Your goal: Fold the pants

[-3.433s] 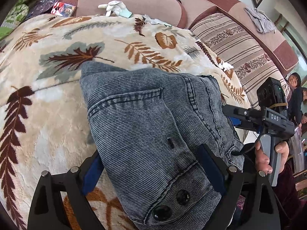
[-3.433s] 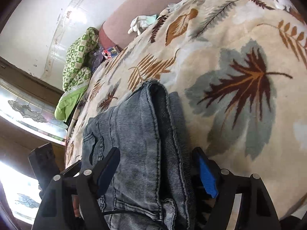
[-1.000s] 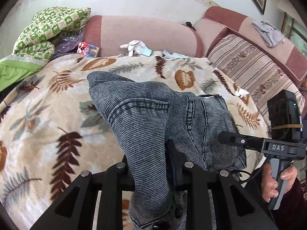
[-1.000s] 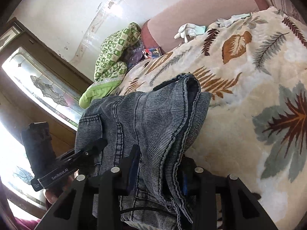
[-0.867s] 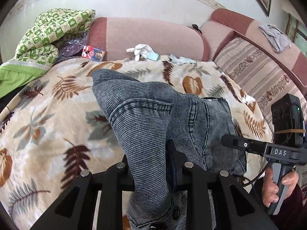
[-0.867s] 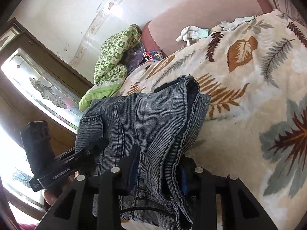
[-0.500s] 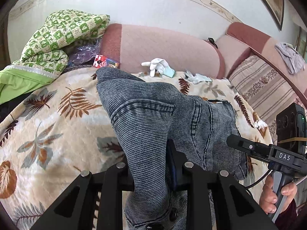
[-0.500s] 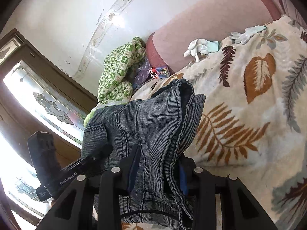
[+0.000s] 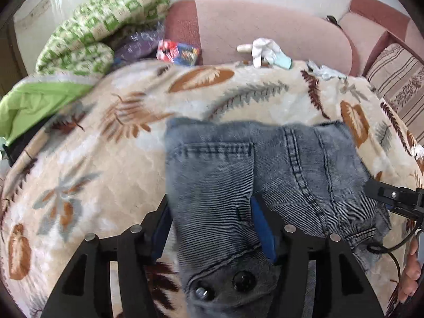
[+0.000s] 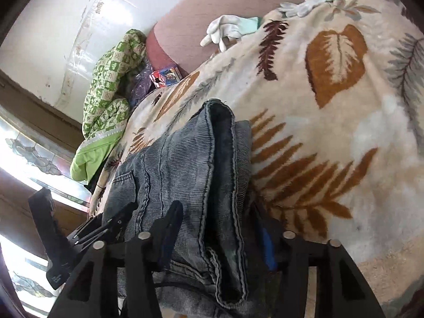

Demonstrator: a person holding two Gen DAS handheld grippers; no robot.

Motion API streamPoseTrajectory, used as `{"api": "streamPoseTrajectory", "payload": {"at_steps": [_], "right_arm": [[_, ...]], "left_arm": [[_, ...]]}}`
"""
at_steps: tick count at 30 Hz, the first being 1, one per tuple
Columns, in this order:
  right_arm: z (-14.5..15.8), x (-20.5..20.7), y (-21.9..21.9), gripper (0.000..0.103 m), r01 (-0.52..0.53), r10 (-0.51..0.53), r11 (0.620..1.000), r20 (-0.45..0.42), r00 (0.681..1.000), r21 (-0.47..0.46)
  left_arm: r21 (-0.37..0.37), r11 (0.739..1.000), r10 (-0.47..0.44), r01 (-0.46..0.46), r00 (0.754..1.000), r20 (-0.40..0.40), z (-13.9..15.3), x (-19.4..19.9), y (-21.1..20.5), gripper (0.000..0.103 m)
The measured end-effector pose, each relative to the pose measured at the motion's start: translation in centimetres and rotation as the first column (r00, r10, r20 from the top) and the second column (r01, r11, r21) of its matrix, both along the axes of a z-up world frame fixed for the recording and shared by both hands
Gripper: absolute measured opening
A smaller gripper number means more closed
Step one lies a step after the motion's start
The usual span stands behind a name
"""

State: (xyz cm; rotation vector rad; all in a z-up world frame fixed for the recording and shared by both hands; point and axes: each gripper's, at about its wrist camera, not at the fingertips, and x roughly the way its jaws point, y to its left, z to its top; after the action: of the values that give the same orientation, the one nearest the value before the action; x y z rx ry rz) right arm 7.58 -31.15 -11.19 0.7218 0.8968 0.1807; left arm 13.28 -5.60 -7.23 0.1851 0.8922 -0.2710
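I see the folded grey jeans [image 9: 265, 175] lying on a leaf-patterned blanket [image 9: 87, 164] spread over a pink sofa [image 9: 265, 31]. My left gripper [image 9: 212, 228] has just been opening: its blue-padded fingers [image 9: 262, 228] now stand apart on either side of the waistband end, the denim loose between them. My right gripper [image 10: 214, 235] has likewise just been opening, straddling the stacked folded edge without clamping it.
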Motion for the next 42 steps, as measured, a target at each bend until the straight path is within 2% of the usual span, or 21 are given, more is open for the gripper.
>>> {"api": "streamPoseTrajectory", "payload": {"at_steps": [3,5,9,12,14,17,21,27,31,35,42], "right_arm": [[2.3,-2.6,-1.1,0.059,0.030,-0.027,0.999,0.101,0.995,-0.026],[4.2,-5.0,-1.1,0.059,0.041,-0.025,0.995,0.167,0.986,-0.089],[8.6,-10.9,0.9,0.059,0.080,0.019,0.958,0.340,0.940,-0.275],[10.8,-15.5,2.5,0.060,0.103,0.054,0.941,0.442,0.895,-0.324],[12.2,-17.8,3.5,0.060,0.101,0.075,0.937,0.475,0.877,-0.334],[14.4,-21.0,4.6,0.064,0.124,0.087,0.926,0.521,0.849,-0.357],[17.5,-24.7,6.1,0.067,0.147,0.108,0.918,0.590,0.800,-0.367],[20.6,-29.4,7.6,0.072,0.245,0.090,0.904,0.715,0.694,-0.351],[21.9,-31.3,7.8,0.078,0.275,0.064,0.909,0.757,0.650,-0.312],[22.3,-31.3,8.0,0.080,0.259,0.056,0.920,0.755,0.654,-0.293],[20.2,-29.3,9.4,0.080,0.195,0.087,0.925,0.682,0.726,-0.326]], "left_arm": [[0.031,0.999,0.036,-0.041,0.986,0.161,3.5,-2.8,0.4,0.074],[0.019,0.999,0.033,-0.039,0.968,0.250,5.9,-5.1,0.5,0.078],[0.042,0.998,0.033,-0.056,0.907,0.420,10.1,-10.0,-0.4,0.095],[0.054,0.997,0.025,-0.063,0.855,0.519,12.2,-13.7,-0.9,0.100],[0.061,0.994,0.037,-0.086,0.828,0.560,13.1,-16.0,-0.9,0.103],[0.066,0.993,0.041,-0.097,0.812,0.582,13.8,-18.6,-0.5,0.103],[0.029,0.994,0.067,-0.102,0.815,0.575,14.4,-21.2,0.7,0.103],[0.011,0.991,0.102,-0.132,0.811,0.576,14.7,-22.5,1.8,0.103],[0.007,0.990,0.112,-0.141,0.814,0.570,14.8,-22.7,2.2,0.103],[0.006,0.989,0.118,-0.149,0.809,0.576,14.9,-23.1,2.5,0.103],[0.007,0.986,0.132,-0.166,0.810,0.572,14.5,-23.1,3.1,0.103]]}}
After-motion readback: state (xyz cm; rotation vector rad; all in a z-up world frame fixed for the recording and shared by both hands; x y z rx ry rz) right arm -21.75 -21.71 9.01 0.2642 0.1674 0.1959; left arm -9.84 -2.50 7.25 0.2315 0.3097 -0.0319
